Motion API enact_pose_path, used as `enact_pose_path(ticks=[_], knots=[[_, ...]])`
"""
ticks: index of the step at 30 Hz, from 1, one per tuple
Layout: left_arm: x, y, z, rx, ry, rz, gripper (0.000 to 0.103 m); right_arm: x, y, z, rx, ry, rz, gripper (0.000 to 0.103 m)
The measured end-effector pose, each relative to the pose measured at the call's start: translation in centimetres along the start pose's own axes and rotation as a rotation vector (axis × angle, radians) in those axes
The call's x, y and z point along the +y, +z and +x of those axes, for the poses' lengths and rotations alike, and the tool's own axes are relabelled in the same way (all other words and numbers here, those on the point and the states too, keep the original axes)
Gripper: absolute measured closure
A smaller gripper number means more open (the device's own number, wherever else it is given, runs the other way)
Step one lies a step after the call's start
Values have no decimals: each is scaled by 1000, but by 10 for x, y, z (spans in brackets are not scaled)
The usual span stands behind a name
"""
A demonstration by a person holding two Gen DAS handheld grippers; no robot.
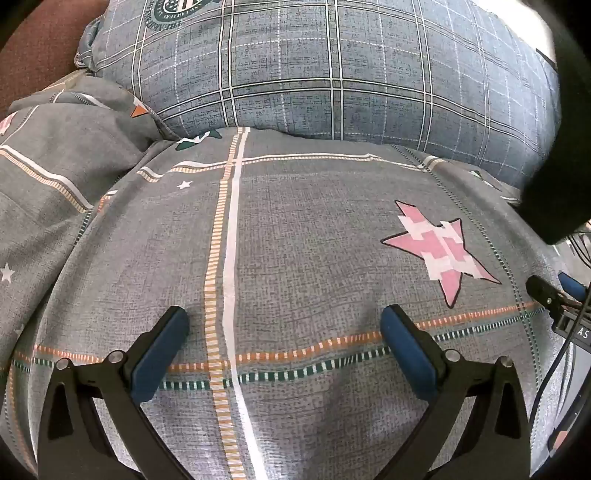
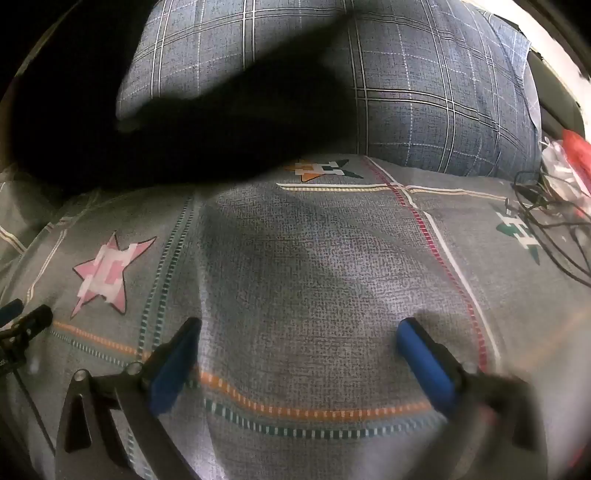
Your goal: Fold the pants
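A grey patterned bedsheet (image 1: 295, 229) is spread below a plaid pillow (image 1: 332, 66). Dark pants (image 2: 166, 122) are seen beyond the right claw (image 2: 299, 332). Both it and the left claw (image 1: 284, 321) are held wide open, empty.

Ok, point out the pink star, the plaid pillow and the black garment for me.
pink star (image 1: 441, 247): left wrist view, centre of the print on the bedsheet.
plaid pillow (image 1: 332, 62): left wrist view, middle of its front face.
black garment (image 2: 184, 129): right wrist view, middle of the dark fabric mass.

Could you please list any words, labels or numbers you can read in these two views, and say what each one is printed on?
"AS": white letters on a black device label at the right edge of the left wrist view, cut off.
Round green emblem on the plaid pillow: ring lettering too small to read.
Right wrist view: no readable text.
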State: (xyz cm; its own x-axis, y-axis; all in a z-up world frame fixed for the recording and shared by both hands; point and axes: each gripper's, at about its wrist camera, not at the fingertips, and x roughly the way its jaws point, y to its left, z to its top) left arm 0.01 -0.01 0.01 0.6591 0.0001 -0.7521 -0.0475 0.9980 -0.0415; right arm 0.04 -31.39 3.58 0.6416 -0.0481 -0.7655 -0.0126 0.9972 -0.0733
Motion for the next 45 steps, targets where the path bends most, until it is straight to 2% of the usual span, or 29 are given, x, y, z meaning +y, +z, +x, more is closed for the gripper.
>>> enact_pose_path(ticks=[38, 42, 44, 45], knots=[[-3, -3, -2, 19, 11, 18, 0, 1, -1, 1, -4, -6, -3, 0], [-1, -3, -8, 76, -26, 36, 0, 1, 0, 2, 8, -10, -5, 0], [5, -5, -17, 65, -56, -1, 0, 0, -1, -2, 26, 8, -4, 0], [9, -5, -23, 69, -47, -14, 0, 0, -3, -5, 29, 17, -8, 0]])
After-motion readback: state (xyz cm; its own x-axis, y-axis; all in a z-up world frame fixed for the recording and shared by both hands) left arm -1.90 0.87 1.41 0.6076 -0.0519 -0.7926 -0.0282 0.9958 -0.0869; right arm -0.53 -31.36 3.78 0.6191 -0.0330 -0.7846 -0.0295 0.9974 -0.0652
